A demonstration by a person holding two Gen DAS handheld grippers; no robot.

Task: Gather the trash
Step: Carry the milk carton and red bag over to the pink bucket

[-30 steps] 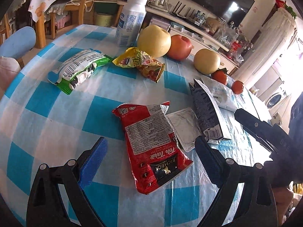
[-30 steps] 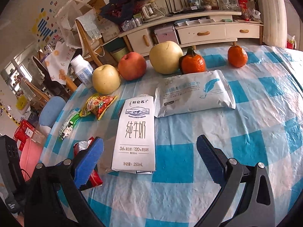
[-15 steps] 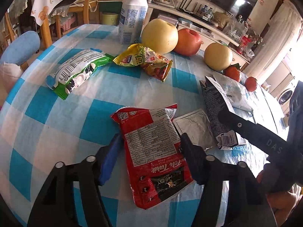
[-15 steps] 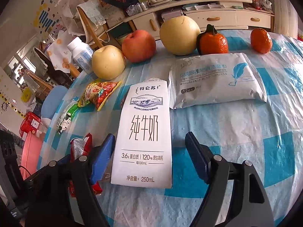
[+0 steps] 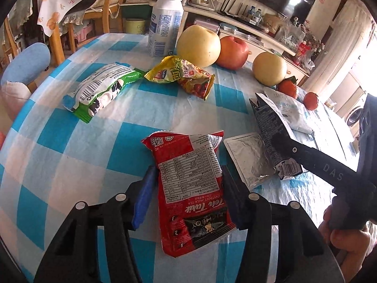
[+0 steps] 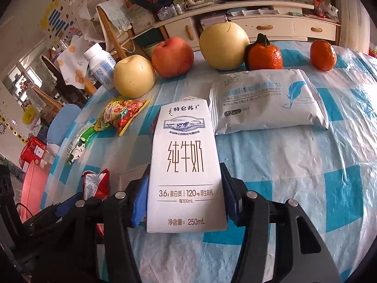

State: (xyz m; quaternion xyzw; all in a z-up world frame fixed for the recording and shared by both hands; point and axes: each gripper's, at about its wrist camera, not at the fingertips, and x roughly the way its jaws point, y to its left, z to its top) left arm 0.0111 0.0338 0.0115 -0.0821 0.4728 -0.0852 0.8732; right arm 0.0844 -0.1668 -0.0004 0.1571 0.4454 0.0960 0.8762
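Note:
A red instant milk tea packet (image 5: 190,184) lies on the blue-and-white checked table (image 5: 70,141). My left gripper (image 5: 188,191) is closed against both its sides. My right gripper (image 6: 185,195) is closed against both sides of a flattened white milk carton (image 6: 185,160), which shows from the side in the left wrist view (image 5: 271,136). A silver foil sachet (image 5: 247,158) lies between packet and carton. A green-and-white wrapper (image 5: 101,89) and a yellow-red snack wrapper (image 5: 181,75) lie farther back.
Two pears (image 6: 223,44) (image 6: 134,75), an apple (image 6: 172,56) and two oranges (image 6: 264,54) (image 6: 322,54) line the far edge. A white wipes pack (image 6: 266,99) lies behind the carton. A white bottle (image 5: 166,21) stands at the back. Chairs (image 5: 26,63) stand left.
Both grippers moved forward and closed. The left jaws went from wide open to pinching the red packet. The right jaws closed in on the milk carton.

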